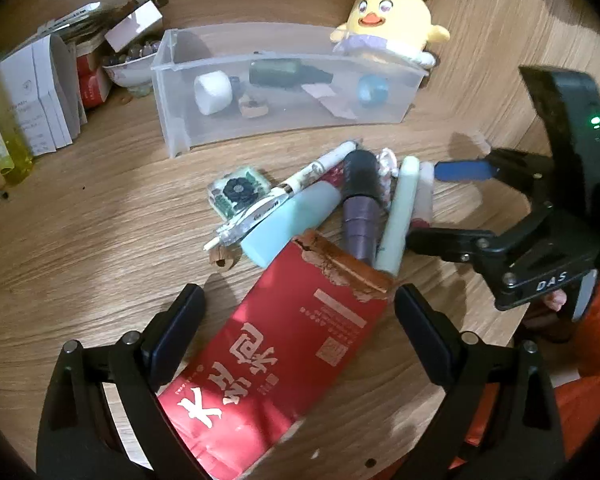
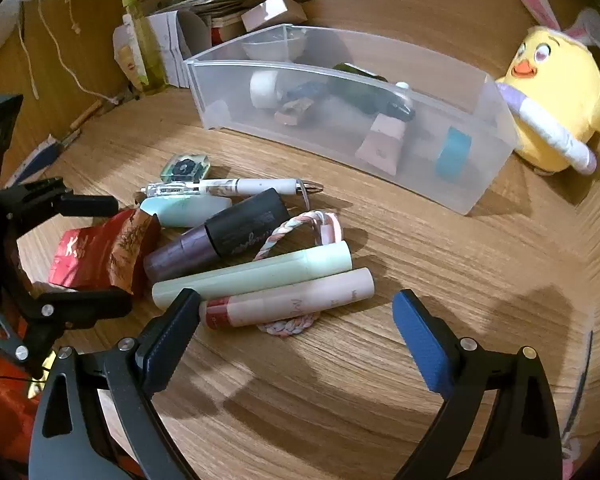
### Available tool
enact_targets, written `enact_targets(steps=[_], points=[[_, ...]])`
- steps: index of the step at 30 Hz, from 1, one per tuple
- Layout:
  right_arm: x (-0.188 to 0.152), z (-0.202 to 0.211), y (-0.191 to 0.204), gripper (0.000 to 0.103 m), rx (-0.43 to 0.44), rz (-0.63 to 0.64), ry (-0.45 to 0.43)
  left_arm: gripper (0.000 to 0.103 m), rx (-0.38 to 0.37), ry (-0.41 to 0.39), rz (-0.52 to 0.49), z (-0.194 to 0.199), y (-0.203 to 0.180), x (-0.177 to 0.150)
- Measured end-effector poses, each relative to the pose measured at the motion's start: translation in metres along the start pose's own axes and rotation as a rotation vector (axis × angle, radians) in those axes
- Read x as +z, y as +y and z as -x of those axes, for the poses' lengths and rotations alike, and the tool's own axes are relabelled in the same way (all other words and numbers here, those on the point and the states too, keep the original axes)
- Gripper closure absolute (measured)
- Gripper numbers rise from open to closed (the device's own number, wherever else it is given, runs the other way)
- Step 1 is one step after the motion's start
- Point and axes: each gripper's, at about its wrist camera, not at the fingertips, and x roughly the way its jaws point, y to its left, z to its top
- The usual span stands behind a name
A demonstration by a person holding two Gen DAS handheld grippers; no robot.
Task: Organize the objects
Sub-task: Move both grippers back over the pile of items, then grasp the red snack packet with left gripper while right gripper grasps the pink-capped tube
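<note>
Left tongs [image 1: 296, 332] straddle the red packet [image 1: 268, 360]; both tongs stand apart.
We read the packet's long axis toward 1 o'clock, on the tabletop [image 1: 100, 240]; right tongs [image 2: 296, 340] hold nothing, pink tube [image 2: 288, 300] at 12.

Red packet [image 1: 284, 356] with white characters, torn brown edge. Purple tube [image 2: 216, 236] with black cap. Mint-green tube [image 2: 252, 276], pale pink tube [image 2: 292, 300] with red end, pink-and-white braided band [image 2: 300, 224], white patterned pen [image 2: 236, 187]. Translucent clear bin [image 2: 472, 184] holding a blue tape roll [image 2: 453, 151]. Yellow chick plush [image 2: 556, 80], orange beak, pink-and-white bunny ears. Wood-grain table [image 2: 380, 380].
</note>
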Motion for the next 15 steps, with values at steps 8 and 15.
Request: enact_targets(steps=[8, 15], points=[[-0.005, 0.005, -0.007, 0.034, 0.035, -0.037, -0.015, 0.038, -0.037, -0.016, 0.019, 0.001, 0.004, 0.002], [-0.011, 0.012, -0.011, 0.056, 0.043, -0.066, -0.029, 0.045, -0.014, -0.026, 0.017, 0.006, 0.001, -0.002]])
